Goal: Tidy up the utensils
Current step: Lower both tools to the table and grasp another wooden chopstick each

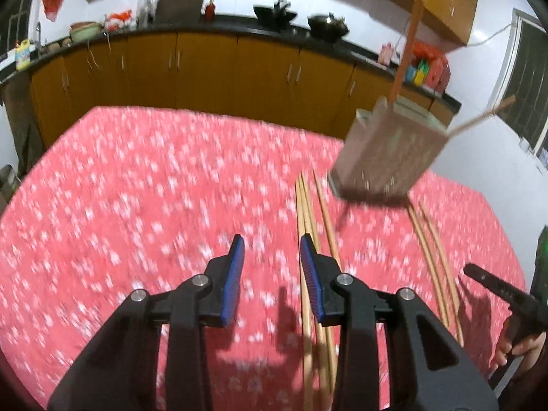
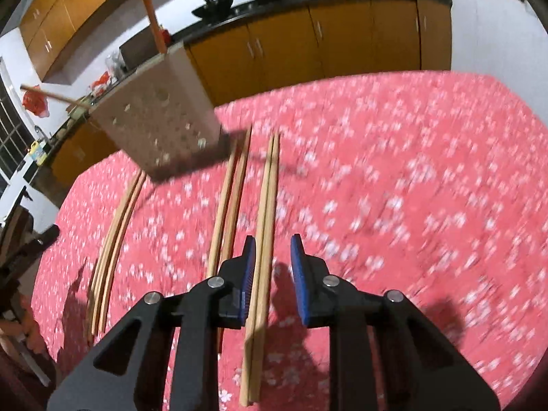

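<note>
The red flowered tablecloth spreads under both my tongs, and on it, ahead of me, stands the perforated metal holder, already carrying an orange-handled utensil and a wooden stick that lean out of its top. From my right tongs it sits forward and to the left; from my left tongs it sits forward and to the right, so it lies between the two of us, well ahead.

Three pairs of chopsticks lie flat, their long axes running away from me toward the holder, roughly parallel to my fingers. The rightmost pair passes straight between my right tongs' spread blue pads, close against the left pad; nothing is pinched there yet. The middle pair lies just left of that, the third pair well off to the left.

My left tongs are also spread wide and grip nothing; chopsticks run just under and beside their right finger.

I judge the right tongs the nearer: closing sideways across the pair's axis would take it.

The frames are blurred by motion, and I can read no brand or writing anywhere.
</note>
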{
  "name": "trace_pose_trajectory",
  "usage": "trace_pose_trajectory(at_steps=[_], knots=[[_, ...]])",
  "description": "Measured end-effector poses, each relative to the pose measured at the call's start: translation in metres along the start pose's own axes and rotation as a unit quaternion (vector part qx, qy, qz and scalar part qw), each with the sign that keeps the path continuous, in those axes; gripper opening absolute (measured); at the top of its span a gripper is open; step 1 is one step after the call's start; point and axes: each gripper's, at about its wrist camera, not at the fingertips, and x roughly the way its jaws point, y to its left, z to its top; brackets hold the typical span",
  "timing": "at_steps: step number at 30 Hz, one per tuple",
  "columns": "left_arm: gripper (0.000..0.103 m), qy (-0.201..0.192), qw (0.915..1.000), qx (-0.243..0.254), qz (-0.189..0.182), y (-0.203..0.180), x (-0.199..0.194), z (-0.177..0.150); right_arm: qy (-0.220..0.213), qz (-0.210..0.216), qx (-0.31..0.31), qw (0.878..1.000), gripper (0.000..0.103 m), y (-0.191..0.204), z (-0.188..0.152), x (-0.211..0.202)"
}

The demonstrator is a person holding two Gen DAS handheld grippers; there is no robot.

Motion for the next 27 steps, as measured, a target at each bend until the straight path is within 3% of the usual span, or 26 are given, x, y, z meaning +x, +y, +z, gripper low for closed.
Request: trace_pose_trajectory(at_steps=[8, 16, 20, 23, 27], knots=[[0.034, 0.036, 0.9993, 0.006, -0.007, -0.01, 0.017, -0.02, 0.021, -0.019, -0.021, 0.999, 0.014, 0.007, -0.008, 0.014], [0.034, 0.051, 0.9987, 0.007, -0.008, -0.013, 0.023, -0.028, 0.014, -0.031, -0.04, 0.999, 0.013, 0.009, -0.01, 0.015], [0.034, 0.057, 0.9983, 0.009, -0.011, -0.014, 0.024, -0.03, 0.016, -0.066, -0.047, 0.997, 0.01, 0.006, -0.008, 0.019], [0.034, 0.066, 0.9978, 0.01, -0.009, -0.015, 0.026, -0.03, 0.007, -0.046, -0.025, 0.999, 0.01, 0.0, -0.004, 0.014], [0.034, 0.069, 0.9975, 0.013, -0.011, -0.016, 0.027, -0.03, 0.02, -0.054, -0.034, 0.998, 0.01, 0.0, -0.006, 0.018]])
